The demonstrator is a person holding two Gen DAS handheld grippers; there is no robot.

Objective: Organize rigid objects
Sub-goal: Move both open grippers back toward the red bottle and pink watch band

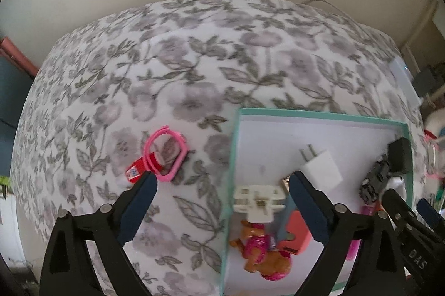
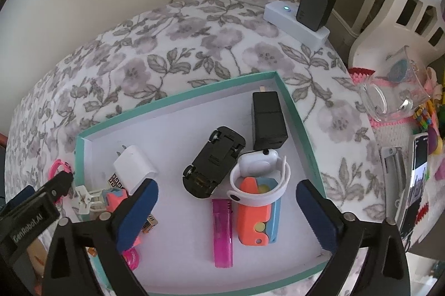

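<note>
Floral-covered tabletop (image 1: 194, 51) carries a teal-rimmed box (image 2: 178, 97). Inside it: black toy car (image 2: 214, 162), black charger (image 2: 268, 120), white charger (image 2: 136, 166), orange-blue toy (image 2: 257, 215), white watch (image 2: 258, 170), pink lighter (image 2: 222, 232). Pink glasses (image 1: 167, 154) lie outside, left of the box. Left tongs (image 1: 221, 190) spread, empty; right tongs (image 2: 226, 198) spread, empty, over the box.
</note>
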